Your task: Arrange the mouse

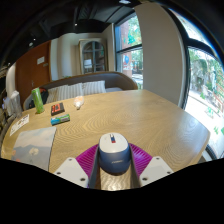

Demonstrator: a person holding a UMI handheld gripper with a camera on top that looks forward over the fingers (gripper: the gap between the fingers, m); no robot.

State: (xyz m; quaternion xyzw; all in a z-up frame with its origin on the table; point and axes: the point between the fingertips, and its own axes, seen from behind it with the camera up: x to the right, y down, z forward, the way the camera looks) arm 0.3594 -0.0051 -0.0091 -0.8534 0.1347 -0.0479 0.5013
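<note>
We see the gripper point(113, 165) low over a round wooden table point(150, 115). A white and grey mouse point(113, 153) sits between the two fingers, and both purple pads point(138, 158) seem to press on its sides, so the claw is clamped on the mouse. Farther on the table, to the left, we see a small glass point(78, 102), a green box point(38, 98) and a laptop point(30, 146). Beyond the table there are big windows point(128, 50).

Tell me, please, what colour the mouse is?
White with a grey middle strip, the mouse shows in the gripper view, between the jaws.
</note>
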